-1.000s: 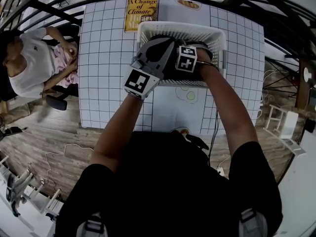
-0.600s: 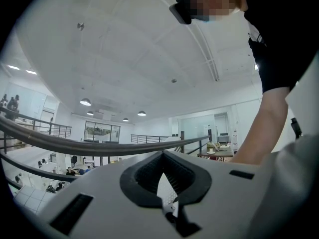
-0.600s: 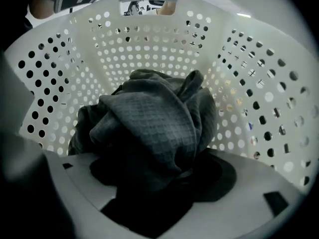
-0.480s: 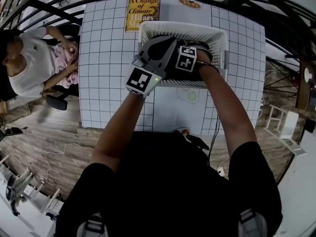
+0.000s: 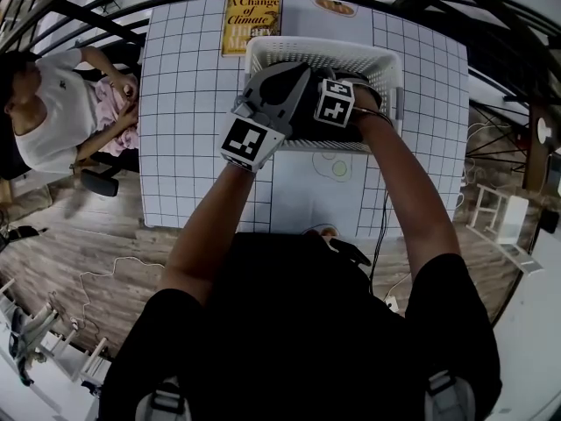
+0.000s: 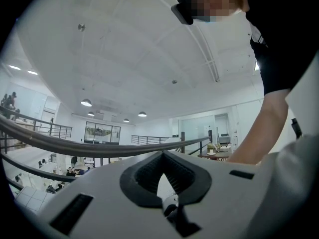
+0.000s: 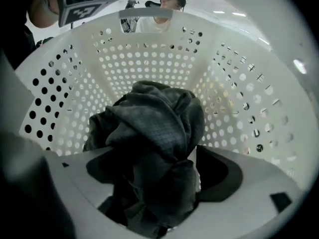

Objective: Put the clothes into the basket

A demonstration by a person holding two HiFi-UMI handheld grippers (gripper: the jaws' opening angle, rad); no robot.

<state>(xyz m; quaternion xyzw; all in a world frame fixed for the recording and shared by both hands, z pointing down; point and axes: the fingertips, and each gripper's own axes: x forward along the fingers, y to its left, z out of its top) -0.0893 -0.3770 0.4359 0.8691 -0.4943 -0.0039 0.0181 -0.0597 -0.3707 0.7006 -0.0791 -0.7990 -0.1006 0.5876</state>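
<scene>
Hardly anything has shifted since a second ago. Both arms reach over the white basket (image 5: pixel 316 51) just like before, and the marker cubes sit almost where they were. The one real change is at the right gripper (image 7: pixel 162 176), whose jaws are opening right now.

That gripper is down inside the basket, and the dark grey garment (image 7: pixel 154 128) is bunched up between its jaws. The pads stand wide, and there's a sliver of light between the cloth and the right-hand pad, so it doesn't look pinched. The rest of the cloth is heaped on the basket floor, with perforated walls all round it.

The left gripper (image 6: pixel 162 180) is tipped up toward the ceiling. Its jaws are drawn together to a thin slit with nothing in them, and its view shows only ceiling lights and a railing (image 6: pixel 75 146).

From the head view, the basket stands on the grid-patterned table (image 5: pixel 188 103), toward the far edge, with a yellow book (image 5: pixel 252 22) just beyond its left corner. Someone in a white top (image 5: pixel 53 112) sits off to the left of the table.
</scene>
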